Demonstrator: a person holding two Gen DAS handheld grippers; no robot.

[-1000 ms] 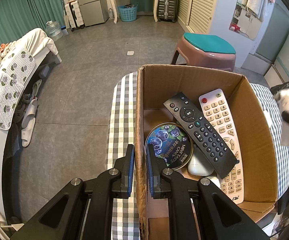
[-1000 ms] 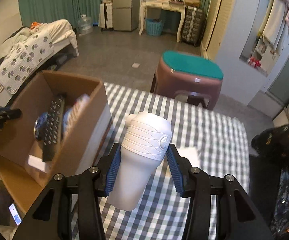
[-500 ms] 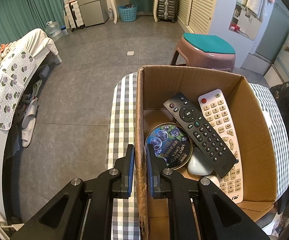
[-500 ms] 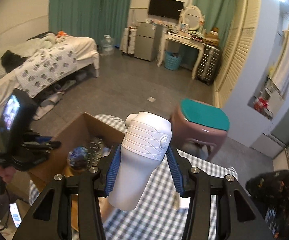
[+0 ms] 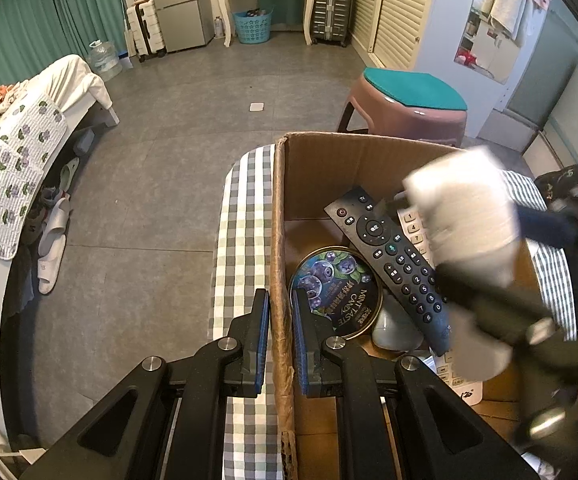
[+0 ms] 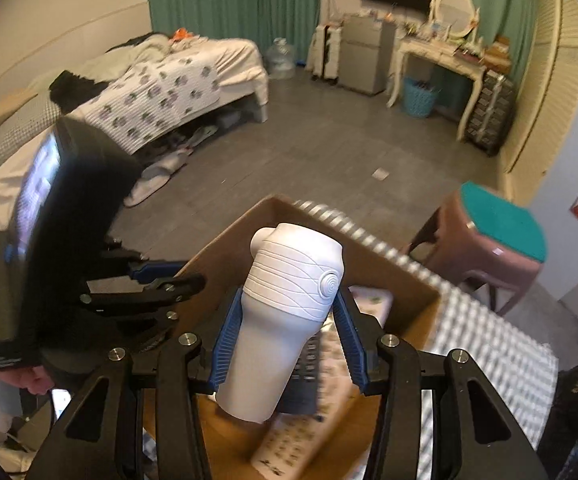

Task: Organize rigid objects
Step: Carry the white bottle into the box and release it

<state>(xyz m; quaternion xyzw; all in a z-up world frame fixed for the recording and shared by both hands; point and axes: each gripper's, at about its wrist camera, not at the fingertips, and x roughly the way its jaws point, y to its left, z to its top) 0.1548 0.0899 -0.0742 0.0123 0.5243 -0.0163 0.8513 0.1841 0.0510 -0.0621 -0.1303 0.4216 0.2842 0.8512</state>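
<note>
- We pinch the left wall of the cardboard box [image 5: 279, 240] with the fingers of our left gripper [image 5: 280, 336], pressed together on it.
- The fingers of our right gripper [image 6: 285, 344] clamp a white bottle [image 6: 285, 312] and hold it above the open box.
- Inside the box lie a black remote [image 5: 389, 256], a white remote [image 5: 413, 224] and a round tin [image 5: 335, 292].
- The box stands on the checkered surface [image 5: 241, 240].

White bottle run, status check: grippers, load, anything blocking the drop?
Left gripper shut on cardboard box wall. Right gripper shut on white bottle, above the box. Black remote, white remote, mint tin lie underneath.
</note>
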